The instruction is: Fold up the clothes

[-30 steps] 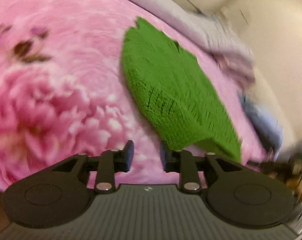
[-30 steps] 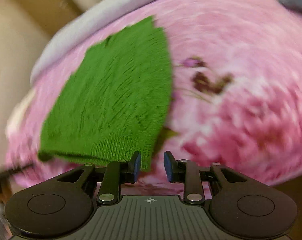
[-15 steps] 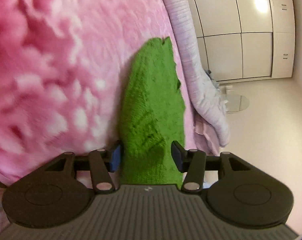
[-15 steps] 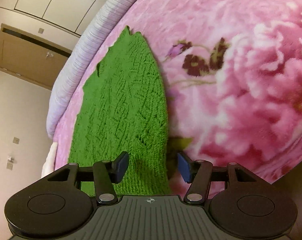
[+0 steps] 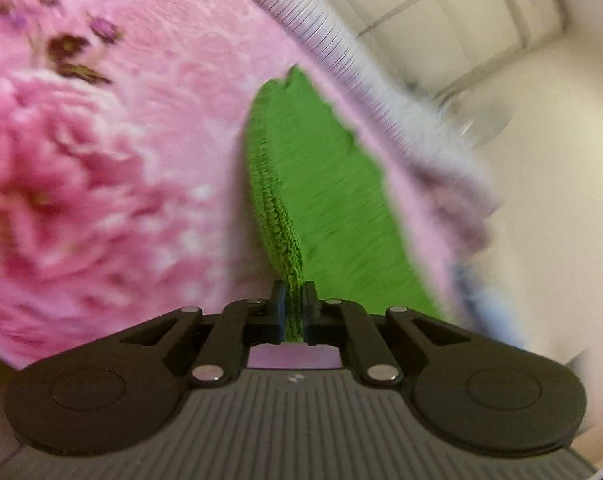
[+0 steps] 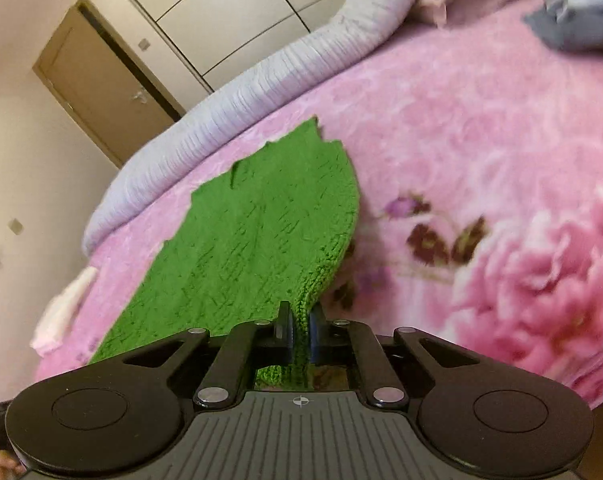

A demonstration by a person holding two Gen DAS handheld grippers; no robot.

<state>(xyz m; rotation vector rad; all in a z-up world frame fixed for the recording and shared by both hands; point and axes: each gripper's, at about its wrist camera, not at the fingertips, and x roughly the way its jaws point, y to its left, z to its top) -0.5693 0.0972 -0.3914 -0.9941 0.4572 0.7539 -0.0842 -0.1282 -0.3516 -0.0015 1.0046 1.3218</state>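
We have the green knit (image 6: 261, 240) lying flat on the pink floral bed (image 6: 481, 120), close to the rolled grey quilt (image 6: 261, 80) along its far edge. Both sets of jaws have just been closing, and each now pinches the near hem: the left gripper (image 5: 294, 306) holds the corner at the knit's left side edge, with the fabric rising from it as a thin ridge, while the right gripper (image 6: 299, 330) holds the opposite corner, with a little hem bunched between its pads.

We judge the fold is about to start, and several things could spoil it. The grips look shallow, right at the edge, so a loose, stretchy knit may slip out if we lift fast. If only the top layer is caught, the layers would part in the air. Uneven travel of our two hands would skew the fold line. The plush blanket may cling and drag the far end, and carrying too far would push the knit against the quilt
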